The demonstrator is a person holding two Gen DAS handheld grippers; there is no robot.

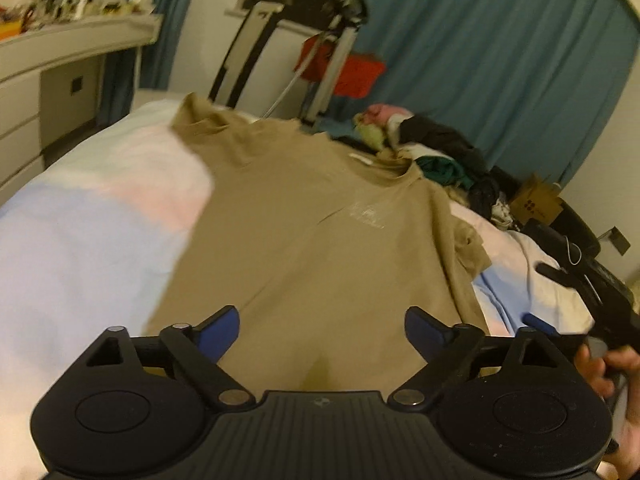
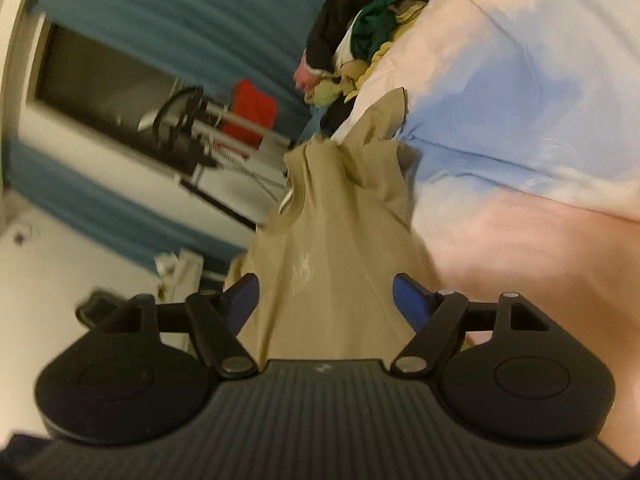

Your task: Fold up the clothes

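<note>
Left wrist view, tan shirt (image 1: pixel 304 240) on pastel bedsheet (image 1: pixel 80 240), teal curtains (image 1: pixel 500 60)

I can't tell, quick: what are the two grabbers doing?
Left gripper: open, holding nothing, over the tan shirt.
Right gripper: open, holding nothing.

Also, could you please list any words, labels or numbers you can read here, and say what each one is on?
None can be read.
Tan T-shirt: pale chest print, blurred.
T-shirt neck: white tag, too small.
Cardboard box: dark dot mark, no readable text.
</note>
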